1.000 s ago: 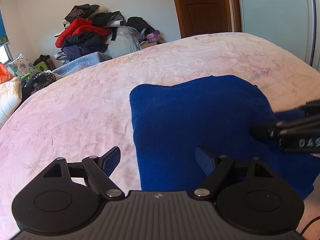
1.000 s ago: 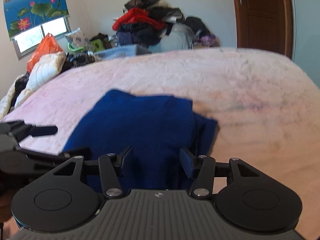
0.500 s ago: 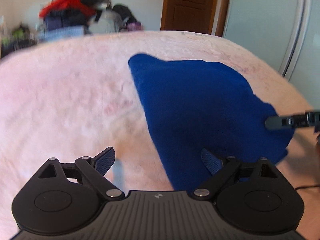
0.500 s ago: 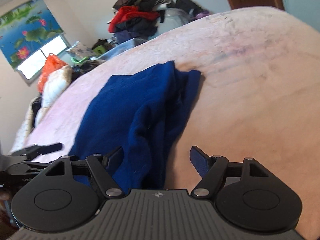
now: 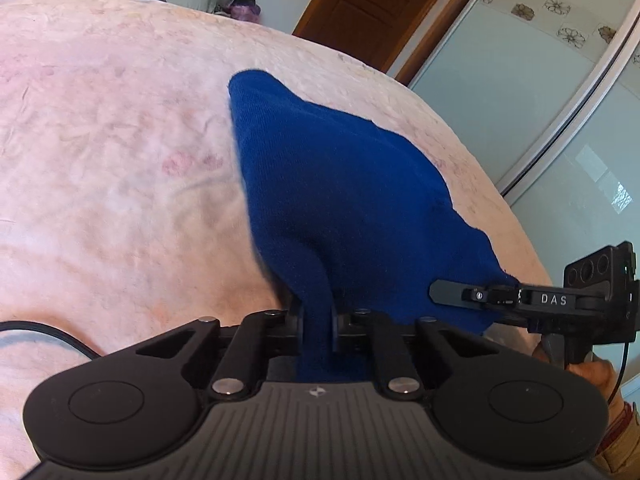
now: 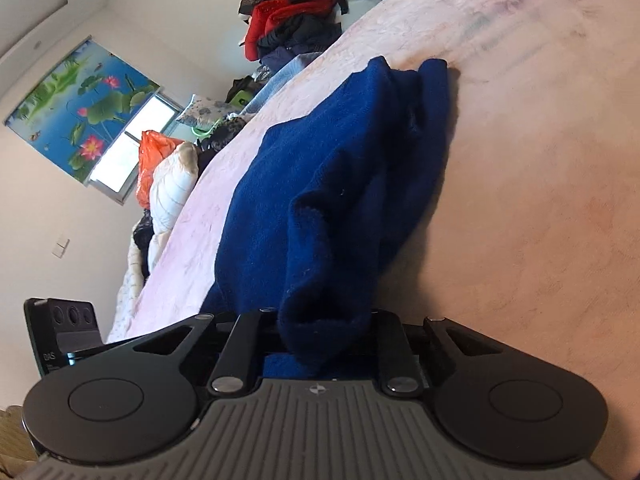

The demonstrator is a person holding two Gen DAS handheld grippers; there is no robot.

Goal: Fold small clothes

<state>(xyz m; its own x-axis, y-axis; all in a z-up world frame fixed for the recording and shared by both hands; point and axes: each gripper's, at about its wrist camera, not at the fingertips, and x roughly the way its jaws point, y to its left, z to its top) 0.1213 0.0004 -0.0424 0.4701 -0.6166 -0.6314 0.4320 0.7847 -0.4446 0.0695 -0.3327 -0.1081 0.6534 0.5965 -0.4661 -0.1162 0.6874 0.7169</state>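
Observation:
A dark blue knitted garment [image 5: 340, 184] lies on the pink bedspread [image 5: 120, 160], its near edge pulled up. My left gripper [image 5: 316, 316] is closing its jaws on a bunched fold of that edge, and the cloth is pinched between them. In the left wrist view my right gripper [image 5: 472, 294] bites the garment's right corner. In its own view the right gripper [image 6: 324, 320] is closing too, with a thick fold of the blue garment [image 6: 320, 168] squeezed between its jaws. Both sets of pads are hidden by cloth.
A heap of clothes [image 6: 292, 16] sits past the bed's far end, near a brown door [image 5: 360, 12]. Pale sliding wardrobe doors [image 5: 540, 100] stand to the right. A black cable [image 5: 48, 332] lies on the bedspread. An orange bag [image 6: 154, 152] and a white pillow [image 6: 172, 188] sit below the window.
Both grippers were open over the garment's near edge; now each has rolled, dropped onto the edge and clamped a fold of blue cloth, which rises into the jaws.

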